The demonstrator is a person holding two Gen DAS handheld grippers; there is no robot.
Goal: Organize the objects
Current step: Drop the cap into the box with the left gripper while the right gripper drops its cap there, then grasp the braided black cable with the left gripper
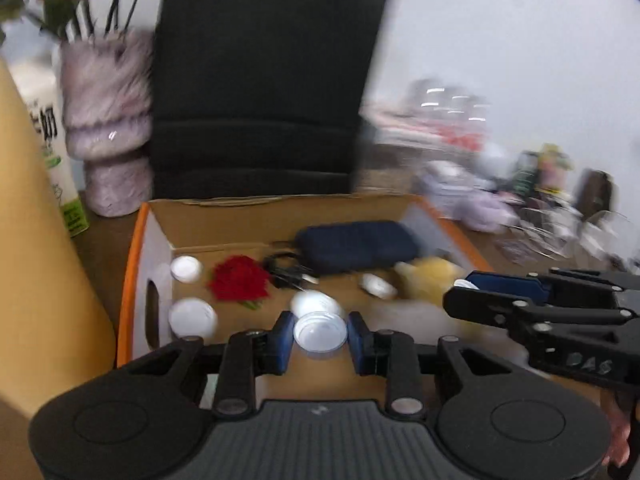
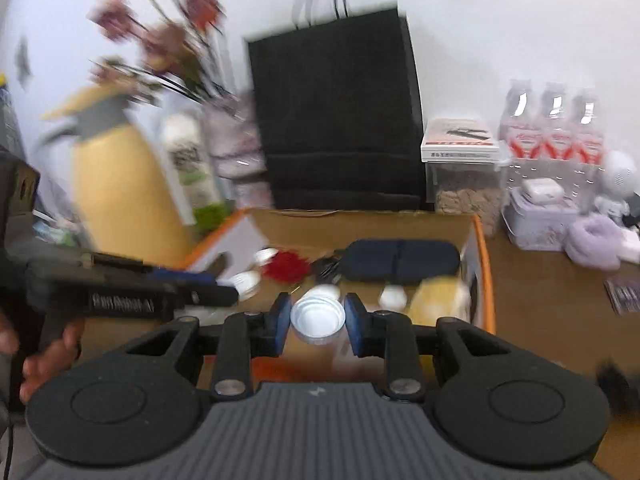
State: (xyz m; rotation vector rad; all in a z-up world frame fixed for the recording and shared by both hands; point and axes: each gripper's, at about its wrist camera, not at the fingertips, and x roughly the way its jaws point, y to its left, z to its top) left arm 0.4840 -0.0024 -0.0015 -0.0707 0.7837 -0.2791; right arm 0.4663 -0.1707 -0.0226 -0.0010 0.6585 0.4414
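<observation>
Nearest each camera, a small white cap was seen clamped between blue fingers: one cap in the left gripper, another cap in the right gripper. Both grippers were held above an open cardboard box on the table. Inside the box, a red flower lay at 11 o'clock from the left gripper, a dark blue case at 12 o'clock, and a yellow object at 2 o'clock. A black paper bag stood behind the box.
</observation>
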